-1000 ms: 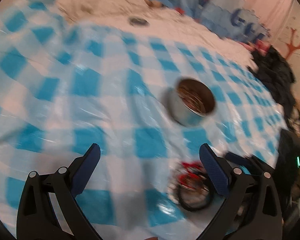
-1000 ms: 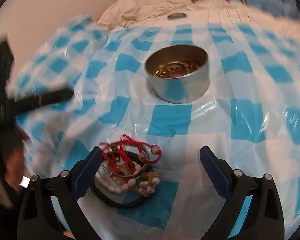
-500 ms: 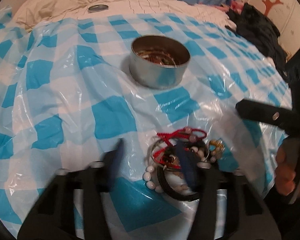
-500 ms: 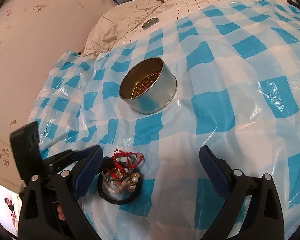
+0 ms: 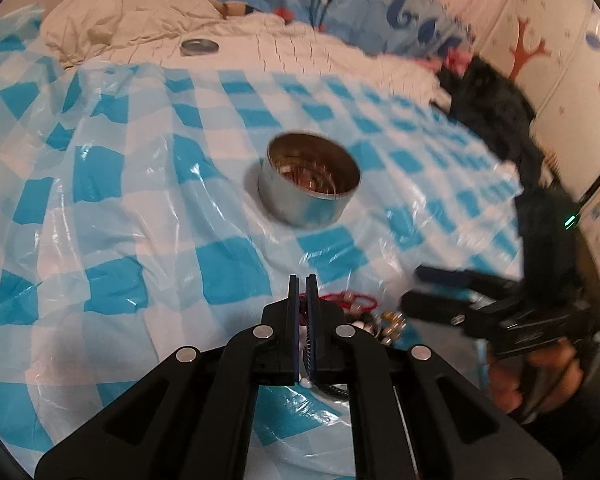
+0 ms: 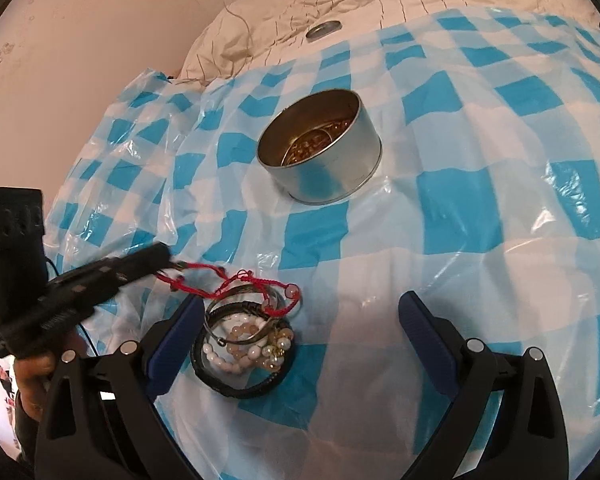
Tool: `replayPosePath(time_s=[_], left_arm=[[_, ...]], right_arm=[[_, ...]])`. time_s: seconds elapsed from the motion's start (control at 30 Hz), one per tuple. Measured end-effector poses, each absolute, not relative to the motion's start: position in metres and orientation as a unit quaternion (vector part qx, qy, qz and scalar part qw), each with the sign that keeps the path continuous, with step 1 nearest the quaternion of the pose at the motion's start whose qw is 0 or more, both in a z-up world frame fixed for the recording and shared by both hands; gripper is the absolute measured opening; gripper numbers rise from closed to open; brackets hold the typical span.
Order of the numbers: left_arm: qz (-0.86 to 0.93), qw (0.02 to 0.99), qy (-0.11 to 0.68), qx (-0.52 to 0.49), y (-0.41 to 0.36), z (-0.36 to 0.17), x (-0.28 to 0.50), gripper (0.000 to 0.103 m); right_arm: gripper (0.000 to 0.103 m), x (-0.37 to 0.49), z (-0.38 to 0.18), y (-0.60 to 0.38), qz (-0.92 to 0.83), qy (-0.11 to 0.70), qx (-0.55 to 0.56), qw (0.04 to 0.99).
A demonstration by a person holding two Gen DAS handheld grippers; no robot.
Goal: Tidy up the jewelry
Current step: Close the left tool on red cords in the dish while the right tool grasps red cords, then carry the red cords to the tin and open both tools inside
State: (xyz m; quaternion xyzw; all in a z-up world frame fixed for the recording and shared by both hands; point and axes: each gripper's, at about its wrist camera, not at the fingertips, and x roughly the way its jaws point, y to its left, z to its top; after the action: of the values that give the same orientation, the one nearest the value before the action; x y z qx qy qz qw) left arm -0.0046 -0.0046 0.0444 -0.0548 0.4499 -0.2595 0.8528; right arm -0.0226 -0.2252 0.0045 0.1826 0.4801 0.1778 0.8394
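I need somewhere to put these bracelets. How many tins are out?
1. The open tin sits on the checked sheet beyond the bracelet pile. A flat round metal piece, perhaps its lid, lies farther back on the quilt. Others may be out of view.

No text, label, brand or number can be read in either view. The tin [image 6: 320,148] bears no legible marking on its wall, and the blue shapes on the bedding [image 5: 404,12] far beyond the left gripper are too blurred to tell as letters.
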Motion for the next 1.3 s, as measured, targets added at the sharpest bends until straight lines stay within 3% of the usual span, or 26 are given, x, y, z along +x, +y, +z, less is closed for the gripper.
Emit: replayPosePath(time_s=[0.23, 0.33, 0.4, 0.47, 0.53, 0.6, 1.3], left_arm=[[-0.244, 0.867, 0.428, -0.079, 0.017, 0.060, -0.001, 0.002], [-0.241, 0.870, 0.422, -0.082, 0.022, 0.064, 0.001, 0.002], [-0.239, 0.871, 0.421, -0.082, 0.023, 0.064, 0.002, 0.002], [-0.237, 0.871, 0.421, -0.084, 0.025, 0.065, 0.004, 0.002], [-0.236, 0.873, 0.419, -0.084, 0.025, 0.066, 0.005, 0.002], [-0.236, 0.873, 0.418, -0.085, 0.025, 0.066, 0.005, 0.002], [-0.248, 0.874, 0.404, -0.103, 0.001, 0.076, 0.026, 0.002]], right_arm=[[0.090, -0.014, -0.003, -0.191, 0.188, 0.487, 0.113, 0.845], [0.060, -0.010, -0.009, -0.183, 0.185, 0.495, 0.094, 0.844], [0.027, -0.007, -0.014, -0.184, 0.188, 0.504, 0.102, 0.837], [0.015, -0.004, -0.017, -0.188, 0.202, 0.509, 0.126, 0.827], [0.013, -0.005, -0.017, -0.191, 0.210, 0.507, 0.135, 0.825], [0.003, -0.006, -0.012, -0.196, 0.223, 0.497, 0.156, 0.824], [0.004, -0.004, 0.063, -0.232, 0.248, 0.369, 0.251, 0.860]])
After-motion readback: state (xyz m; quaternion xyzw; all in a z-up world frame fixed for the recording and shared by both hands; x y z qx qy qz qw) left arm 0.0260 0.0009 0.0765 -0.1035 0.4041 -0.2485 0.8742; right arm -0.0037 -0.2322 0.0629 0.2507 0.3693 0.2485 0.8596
